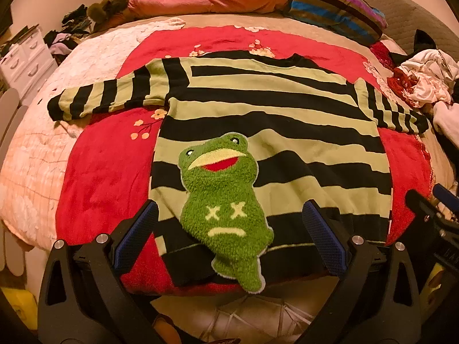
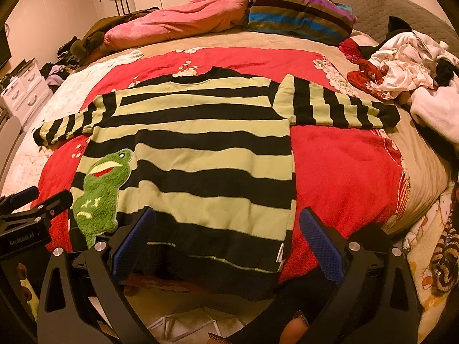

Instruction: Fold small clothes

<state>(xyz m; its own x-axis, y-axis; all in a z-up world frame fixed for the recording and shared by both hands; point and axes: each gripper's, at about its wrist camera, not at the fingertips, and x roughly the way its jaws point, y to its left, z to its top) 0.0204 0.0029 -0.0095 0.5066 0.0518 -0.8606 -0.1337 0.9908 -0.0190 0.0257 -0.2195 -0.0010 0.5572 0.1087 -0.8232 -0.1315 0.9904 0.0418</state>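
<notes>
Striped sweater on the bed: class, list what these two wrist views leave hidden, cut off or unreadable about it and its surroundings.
- Striped sweater: its back, hidden in both views since it lies front up.
- Hem: the left end in the right wrist view, covered by the right hand-held gripper.
- Side label: print too small in the right wrist view.
- Clothes pile: cut off by the left wrist view's right edge.

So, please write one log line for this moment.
green-and-black striped sweater: flat, unfolded | left gripper: open | right gripper: open
</notes>
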